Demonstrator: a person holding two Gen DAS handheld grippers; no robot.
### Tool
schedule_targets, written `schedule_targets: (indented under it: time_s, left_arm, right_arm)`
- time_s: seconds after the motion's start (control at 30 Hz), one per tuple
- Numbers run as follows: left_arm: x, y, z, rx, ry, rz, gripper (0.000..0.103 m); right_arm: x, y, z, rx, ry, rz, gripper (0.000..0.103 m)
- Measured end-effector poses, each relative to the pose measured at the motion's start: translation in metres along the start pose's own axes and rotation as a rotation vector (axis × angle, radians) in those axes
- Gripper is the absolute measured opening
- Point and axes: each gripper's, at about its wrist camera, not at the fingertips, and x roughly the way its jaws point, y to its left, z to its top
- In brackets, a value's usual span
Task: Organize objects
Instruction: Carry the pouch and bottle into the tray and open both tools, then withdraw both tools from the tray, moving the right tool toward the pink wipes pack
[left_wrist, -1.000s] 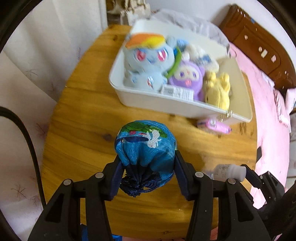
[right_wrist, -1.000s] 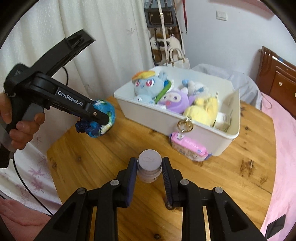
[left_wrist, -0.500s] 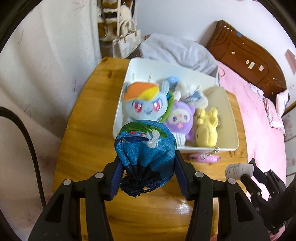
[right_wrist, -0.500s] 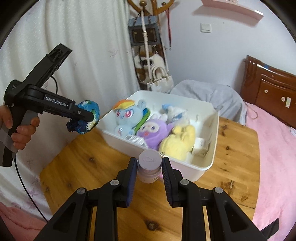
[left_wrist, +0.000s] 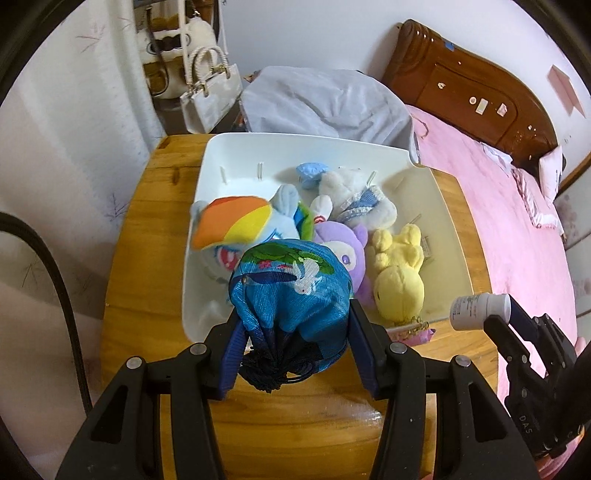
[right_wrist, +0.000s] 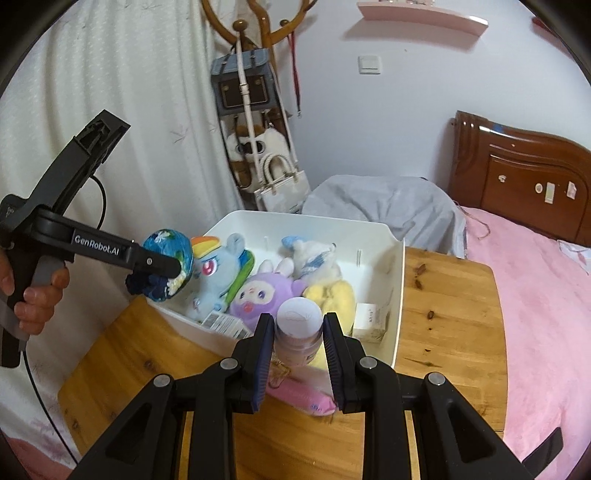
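My left gripper (left_wrist: 295, 332) is shut on a blue drawstring pouch (left_wrist: 291, 295) and holds it in the air over the near left edge of the white bin (left_wrist: 295, 142). The pouch (right_wrist: 170, 254) shows in the right wrist view too. My right gripper (right_wrist: 297, 332) is shut on a small white bottle (right_wrist: 298, 325), held above the bin's near rim (right_wrist: 184, 317). The bottle also shows in the left wrist view (left_wrist: 476, 306). In the bin lie a rainbow-maned blue pony plush (left_wrist: 240, 225), a purple plush (left_wrist: 343, 240), a yellow plush (left_wrist: 399, 273) and a white plush (left_wrist: 351, 199).
The bin stands on a round wooden table (right_wrist: 450, 306). A pink packet (right_wrist: 306, 397) lies on the table against the bin's near wall. A pink bed (right_wrist: 546, 314) is at the right. A grey-covered chair (right_wrist: 380, 206) and hanging bags (right_wrist: 247, 96) stand behind the table.
Both grippers rose and moved forward toward the bin with their loads. The pouch now hangs over the bin's edge and the bottle is above its near rim.
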Motion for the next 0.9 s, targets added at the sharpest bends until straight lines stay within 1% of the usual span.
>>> schedule_targets:
  time_s: [0.17,0.3,0.47,0.57,0.67,0.73,0.8,0.83,0.87,0.9]
  left_arm:
    - [0.011,-0.005,0.008,0.029,0.02,0.009,0.056]
    - [0.016,-0.007,0.011,0.041,0.014,0.017,0.056]
    - [0.009,-0.008,0.015,0.037,-0.021,0.012,0.056]
    - [0.005,-0.009,0.015,0.038,-0.025,0.012,0.056]
    - [0.0,-0.011,0.012,0.037,-0.021,0.022,0.057]
    - [-0.005,-0.012,0.01,0.033,-0.02,0.028,0.061]
    - [-0.011,-0.015,0.006,0.033,-0.027,0.034,0.064]
    - [-0.014,-0.016,0.004,0.033,-0.029,0.04,0.067]
    - [-0.017,-0.018,0.002,0.034,-0.03,0.045,0.068]
    - [-0.02,-0.02,0.0,0.033,-0.032,0.05,0.07]
  right_arm:
    - [0.012,-0.006,0.002,0.025,-0.005,-0.039,0.028]
    - [0.019,-0.009,0.001,0.036,0.001,-0.061,0.028]
    - [0.023,-0.011,0.001,0.041,0.011,-0.081,0.028]
    - [0.021,-0.011,0.003,0.045,0.001,-0.08,0.028]
    - [0.022,-0.009,0.003,0.04,0.02,-0.082,0.028]
    - [0.021,-0.009,0.002,0.033,0.023,-0.084,0.032]
    - [0.016,-0.008,0.001,0.029,0.021,-0.081,0.045]
    - [0.014,-0.008,0.001,0.028,0.019,-0.08,0.049]
    - [0.011,-0.009,0.0,0.03,0.016,-0.08,0.056]
    - [0.008,-0.009,0.0,0.031,0.011,-0.077,0.06]
